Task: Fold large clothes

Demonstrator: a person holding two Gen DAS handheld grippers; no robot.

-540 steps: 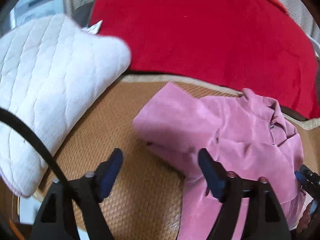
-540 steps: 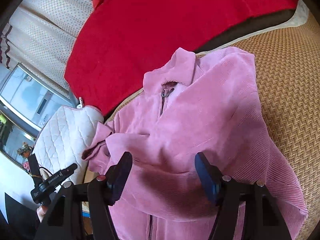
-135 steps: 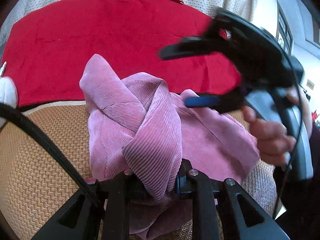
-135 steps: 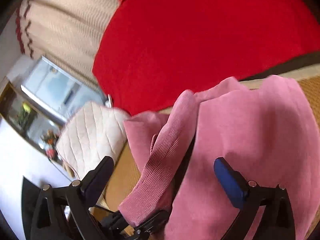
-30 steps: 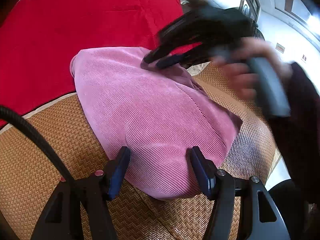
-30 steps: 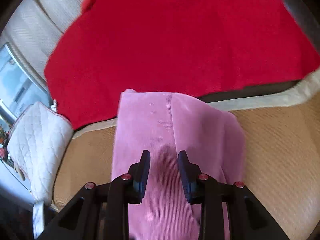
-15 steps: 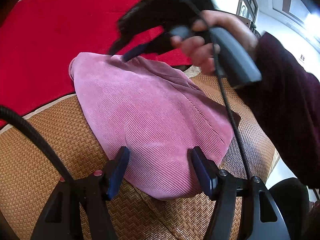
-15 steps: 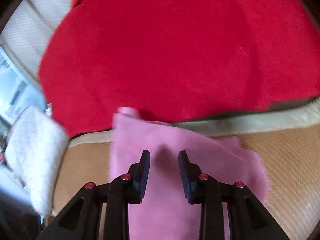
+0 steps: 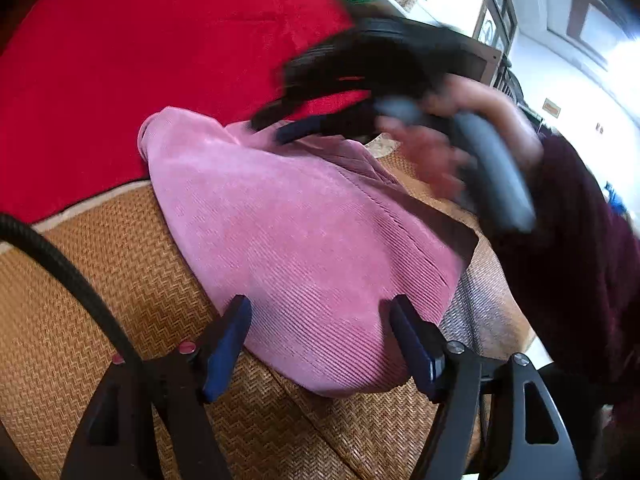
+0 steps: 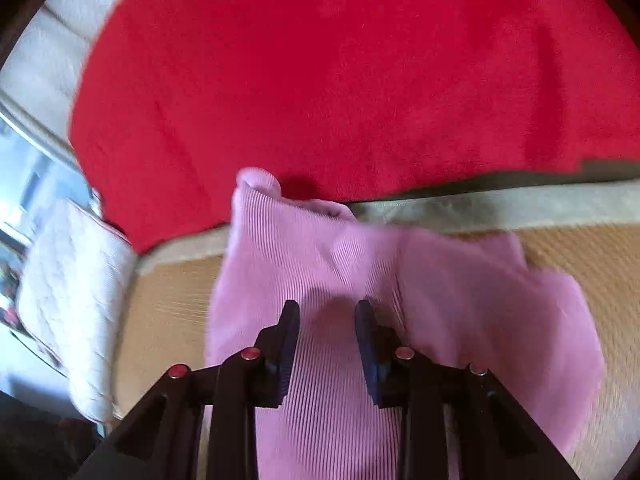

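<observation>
Only left wrist shows right tongs [image 9: 276, 130], right wrist shows pillow [image 10: 76, 280], pink jacket [image 9: 304, 240] between.

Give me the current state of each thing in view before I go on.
Pink corduroy jacket: folded into a compact bundle, lying on the woven mat.
Left gripper: open, holding nothing.
Right gripper: slightly open, nothing gripped, over the jacket.
Red blanket: spread flat behind.
White quilted pillow: lying beside the mat.

A big red blanket [image 10: 352, 80] lies at the back. A brown woven mat [image 9: 80, 280] is spread in front of it. A white puffy pillow [image 10: 72, 280] sits on the side.
</observation>
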